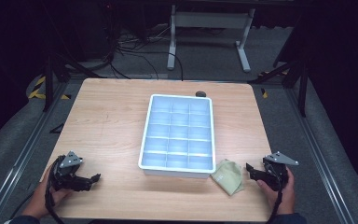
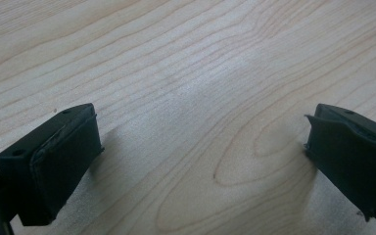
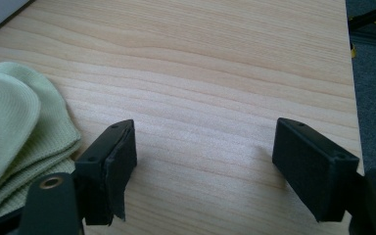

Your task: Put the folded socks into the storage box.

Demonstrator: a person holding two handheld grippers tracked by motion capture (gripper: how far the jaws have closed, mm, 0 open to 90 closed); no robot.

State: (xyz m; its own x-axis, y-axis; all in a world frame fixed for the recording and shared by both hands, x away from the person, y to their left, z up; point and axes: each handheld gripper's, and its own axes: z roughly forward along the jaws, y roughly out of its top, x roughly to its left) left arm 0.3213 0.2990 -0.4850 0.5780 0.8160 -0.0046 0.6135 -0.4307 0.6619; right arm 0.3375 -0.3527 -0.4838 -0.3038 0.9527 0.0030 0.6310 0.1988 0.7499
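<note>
The left black two-jaw gripper (image 1: 94, 177) rests low over the pale wooden table (image 1: 107, 121), held by the person's left hand (image 1: 44, 196) at the near left corner; its jaws stand wide apart with only bare wood grain between them. The right black two-jaw gripper (image 1: 248, 166), held in the right hand (image 1: 282, 189) near the near right corner, also has its jaws spread wide over bare wood. Just to the left of its left jaw lies a crumpled pale green knitted cloth (image 3: 14, 132), close to the jaw but seemingly not touching it. Beyond that cloth, between the two grippers and farther from the person, sits a white plastic tray divided into small rectangular compartments (image 1: 147, 133), the cloth lying against its near right corner. A small dark object (image 1: 200, 94) lies just past the tray's far edge, too small to identify
</note>
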